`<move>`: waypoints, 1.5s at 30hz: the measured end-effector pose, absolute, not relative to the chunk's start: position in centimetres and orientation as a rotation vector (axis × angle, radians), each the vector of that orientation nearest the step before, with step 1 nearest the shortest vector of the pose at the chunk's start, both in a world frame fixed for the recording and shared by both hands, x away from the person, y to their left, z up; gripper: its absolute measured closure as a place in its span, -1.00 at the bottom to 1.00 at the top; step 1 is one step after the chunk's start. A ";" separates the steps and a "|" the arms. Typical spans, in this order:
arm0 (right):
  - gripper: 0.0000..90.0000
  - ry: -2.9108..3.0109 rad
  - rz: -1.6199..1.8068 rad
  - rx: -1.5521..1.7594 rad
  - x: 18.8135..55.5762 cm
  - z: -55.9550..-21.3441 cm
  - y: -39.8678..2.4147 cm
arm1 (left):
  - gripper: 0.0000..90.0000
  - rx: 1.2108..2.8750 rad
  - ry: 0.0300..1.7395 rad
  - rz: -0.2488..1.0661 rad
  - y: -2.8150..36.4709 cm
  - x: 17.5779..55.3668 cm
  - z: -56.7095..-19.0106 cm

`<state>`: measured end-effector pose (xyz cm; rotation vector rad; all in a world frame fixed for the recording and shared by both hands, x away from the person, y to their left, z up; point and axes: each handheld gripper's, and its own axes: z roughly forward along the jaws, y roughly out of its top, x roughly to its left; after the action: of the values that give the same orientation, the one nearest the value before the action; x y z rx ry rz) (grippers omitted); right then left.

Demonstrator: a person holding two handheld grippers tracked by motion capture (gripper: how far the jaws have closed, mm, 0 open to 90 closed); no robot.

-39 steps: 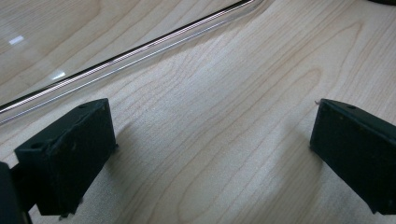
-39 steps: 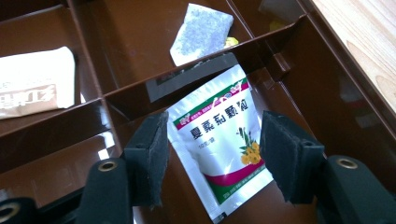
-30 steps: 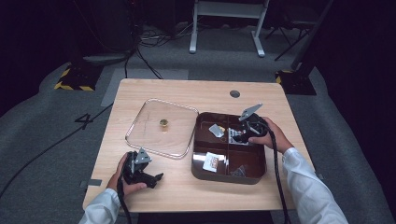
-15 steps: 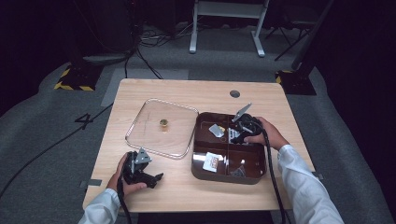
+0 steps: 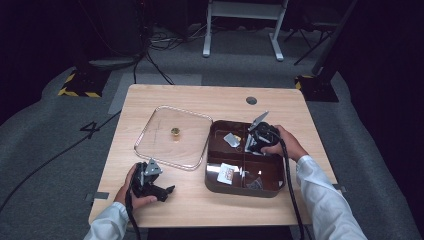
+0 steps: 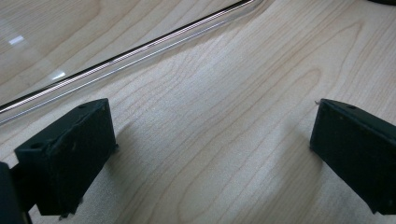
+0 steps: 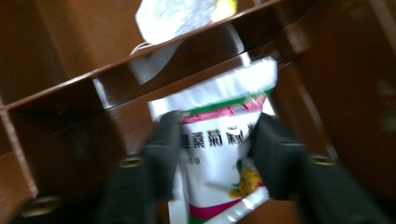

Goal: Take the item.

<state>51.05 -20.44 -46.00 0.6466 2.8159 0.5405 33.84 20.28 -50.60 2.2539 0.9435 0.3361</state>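
Left tool [image 5: 167,190] rests low, jaws spread wide; right tool [image 7: 212,144], jaws just closing, pinches inward.

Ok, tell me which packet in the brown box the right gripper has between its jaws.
The white sachet with green and pink bands in the far-left compartment, between the right gripper jaws, which have just been closing; the other packets lie across the dividers.

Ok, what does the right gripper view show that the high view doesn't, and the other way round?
The right gripper view adds the packet up close. It is white with green and pink bands and print, and sits between the jaws of the right gripper, which have just been closing and pinch it. The high view adds the clear lid with its knob, lying on the table left of the tray, and the left gripper resting near the front edge. Both show the brown tray's dividers and the right gripper reaching into it.
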 end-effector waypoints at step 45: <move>0.74 2.583 1.018 0.674 48.3 -41.3 -24.1 | -0.99 2.254 0.943 0.336 20.3 33.8 -50.6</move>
<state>48.34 -24.07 -41.26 0.6744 2.5830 1.0180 33.84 20.28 -50.59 2.2544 0.9435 0.3357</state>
